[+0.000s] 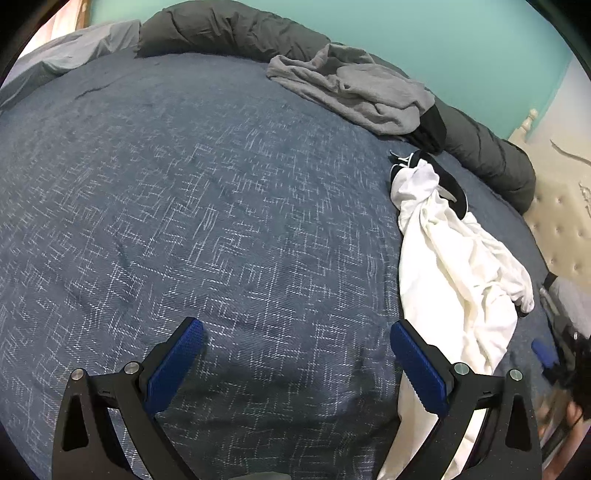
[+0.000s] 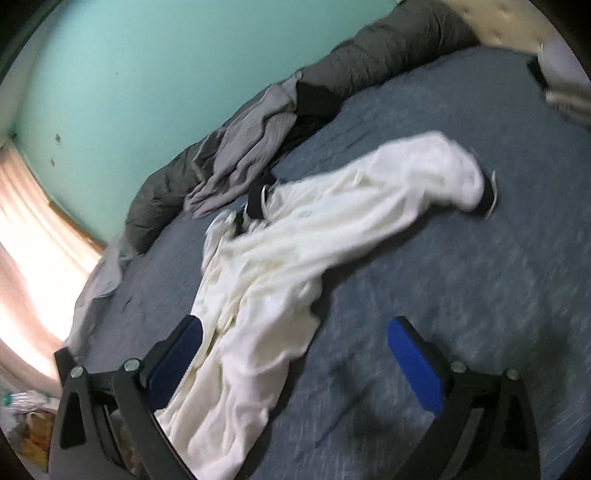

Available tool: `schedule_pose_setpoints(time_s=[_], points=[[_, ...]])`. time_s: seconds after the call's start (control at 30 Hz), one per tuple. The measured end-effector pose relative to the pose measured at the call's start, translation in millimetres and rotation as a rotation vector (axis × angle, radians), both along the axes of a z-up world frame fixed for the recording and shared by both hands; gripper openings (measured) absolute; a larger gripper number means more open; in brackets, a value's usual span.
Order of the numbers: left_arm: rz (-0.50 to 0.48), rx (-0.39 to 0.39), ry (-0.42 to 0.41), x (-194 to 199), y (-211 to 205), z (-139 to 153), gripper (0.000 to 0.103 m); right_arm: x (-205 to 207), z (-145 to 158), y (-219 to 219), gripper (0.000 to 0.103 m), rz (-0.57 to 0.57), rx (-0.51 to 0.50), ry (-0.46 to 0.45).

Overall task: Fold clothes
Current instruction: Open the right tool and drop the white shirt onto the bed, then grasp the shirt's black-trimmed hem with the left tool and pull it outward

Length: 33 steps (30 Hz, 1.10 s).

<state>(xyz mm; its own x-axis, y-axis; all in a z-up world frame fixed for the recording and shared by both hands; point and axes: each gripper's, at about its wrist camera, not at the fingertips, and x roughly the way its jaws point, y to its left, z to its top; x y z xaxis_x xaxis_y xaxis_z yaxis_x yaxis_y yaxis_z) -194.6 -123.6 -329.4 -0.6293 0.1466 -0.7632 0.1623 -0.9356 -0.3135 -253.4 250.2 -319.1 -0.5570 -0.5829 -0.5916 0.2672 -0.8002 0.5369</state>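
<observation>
A white garment [image 2: 280, 251] lay crumpled and strung out across the blue bed [image 1: 184, 206], unfolded, with dark trim showing at its ends. In the right wrist view one end ran down toward the near edge of the bed and the other reached out toward the padded headboard [image 1: 565, 221]. In the left wrist view it lay along the right side of the bed, just beside the left claw [image 1: 295, 354].

A grey garment [image 1: 362, 92] sat bunched in a heap at the far edge of the bed, resting against a rolled dark duvet [image 1: 229, 29], with a piece of black cloth [image 1: 432, 129] tucked beside it; whether that black piece was a separate garment could not be told.

No folded pile showed anywhere in either view. Judging by that, both visible garments remained to be folded, the white one being nearest at hand.

Counted: one white garment, one grey garment, one black piece of uncertain kind, one duvet, two claws.

The left claw hung spread wide over bare bedcover, holding nothing. The right claw [image 2: 295, 350] was likewise spread wide and empty, with the near end of the white garment lying between its fingers, ungripped. The right wrist view was blurred.
</observation>
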Motion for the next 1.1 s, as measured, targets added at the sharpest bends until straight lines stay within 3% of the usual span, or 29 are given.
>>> schedule_pose_setpoints(time_s=[0.13,0.57,0.77,1.1], points=[[-0.013,0.017,-0.005,-2,3,-1,0.103,15,-9,-1,0.101,0.026,-0.023,-0.016],[-0.06,-0.008,0.014,-4,11,10,0.103,13,-7,-33,0.101,0.156,0.033,0.025],[-0.08,-0.059,0.002,-35,20,24,0.103,8,-3,-34,0.101,0.174,0.043,0.029],[-0.199,-0.156,-0.01,-123,56,50,0.103,1,6,-26,0.101,0.162,0.041,0.048]])
